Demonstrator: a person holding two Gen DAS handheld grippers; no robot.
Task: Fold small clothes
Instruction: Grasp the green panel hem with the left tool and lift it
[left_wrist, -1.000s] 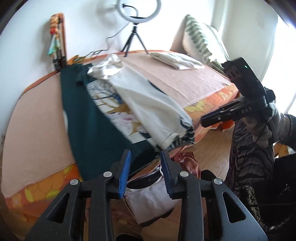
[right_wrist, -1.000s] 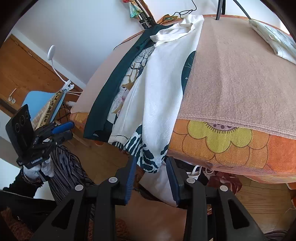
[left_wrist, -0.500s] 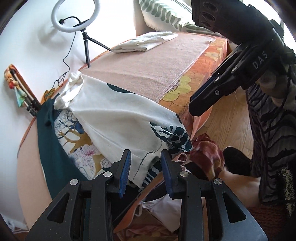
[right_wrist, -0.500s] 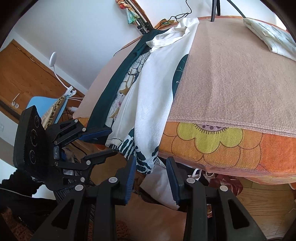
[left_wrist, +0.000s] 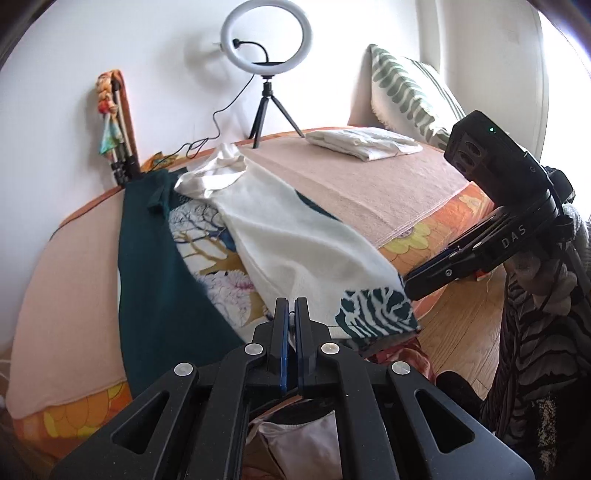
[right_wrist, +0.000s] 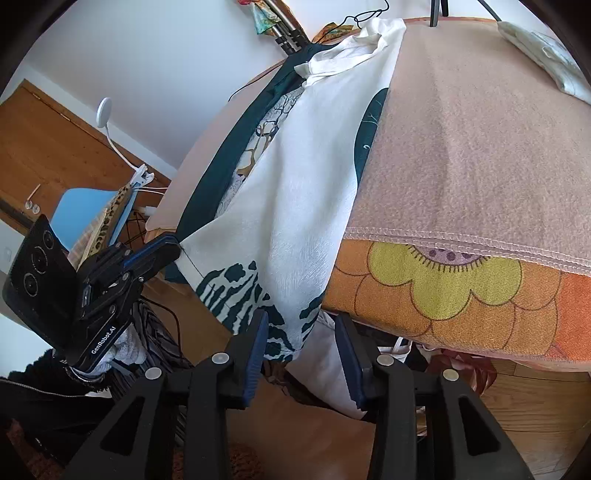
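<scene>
Pink blanket (right_wrist: 480, 140) over floral bed (right_wrist: 461, 295) | left claw (left_wrist: 290, 308) pinching shirt (left_wrist: 295, 243) hem | right claw (right_wrist: 301, 332) opening, hem between

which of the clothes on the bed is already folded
The small white garment at the far end of the bed, near the leaf-print pillow. It is a neat flat stack; the white printed top and dark green piece lie spread out.
</scene>
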